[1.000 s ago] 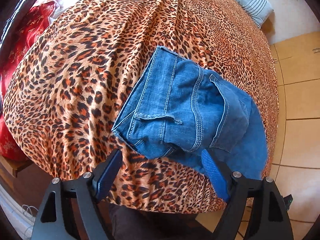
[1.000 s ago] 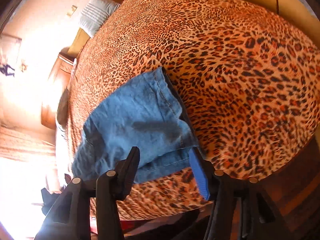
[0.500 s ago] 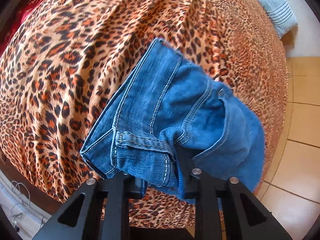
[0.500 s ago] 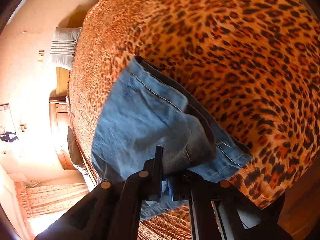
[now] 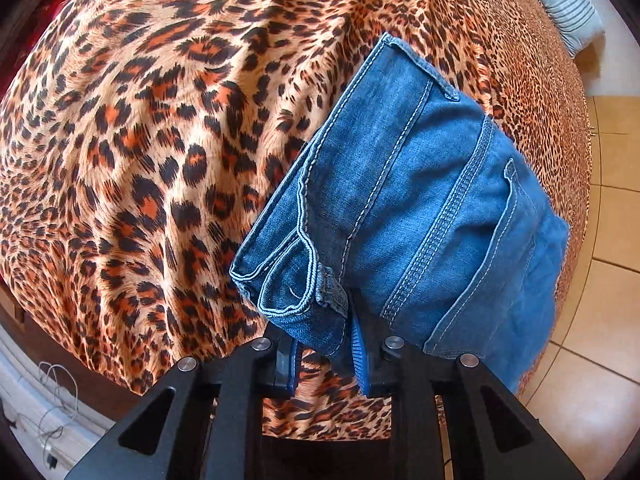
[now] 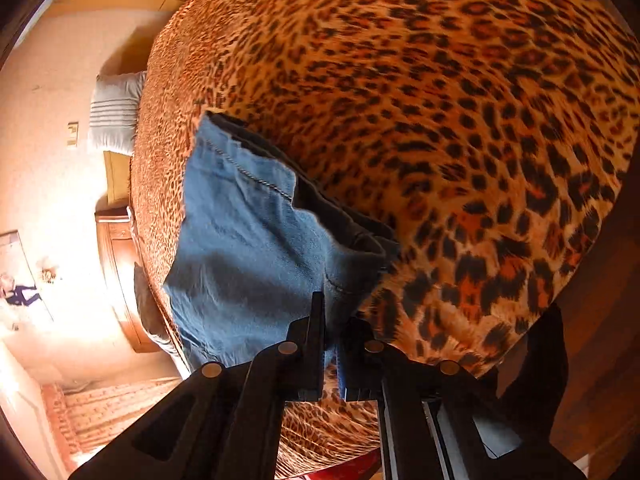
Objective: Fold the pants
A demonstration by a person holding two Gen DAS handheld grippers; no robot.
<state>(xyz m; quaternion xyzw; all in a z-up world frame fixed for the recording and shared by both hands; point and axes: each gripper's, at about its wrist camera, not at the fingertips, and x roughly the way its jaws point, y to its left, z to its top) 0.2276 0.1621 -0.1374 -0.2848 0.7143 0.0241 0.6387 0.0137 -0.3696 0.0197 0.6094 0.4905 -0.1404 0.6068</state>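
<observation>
The left tongs (image 5: 326,354) were pinching the thick corner of the pants (image 5: 404,208), right by the waistband and a belt loop. One second before, these tongs were spread wide and only hung over the cloth. Then they came in and squeezed shut on it. The cloth was bunched up between the two blue pads.

The right tongs (image 6: 331,354) did the same thing. They were spread apart a second before, and now they were pinching the other near corner of the pants (image 6: 256,256), where the paler cloth had a folded edge. The corner puckered up a bit where it was held.

So both near corners were now held, one in each tongs. That looked like the start of the next fold. The pants were already folded into a short, thick bundle, so the job seemed well along.

The pants lay on the bed (image 5: 160,128) with the spotted leopard cover, close to the near edge. One side of the bundle reached to the bed's edge, by the tiled floor (image 5: 600,320). A striped pillow (image 5: 568,4) sat far off, past the far end of the bed.

The thick layers could slip when lifted.
</observation>
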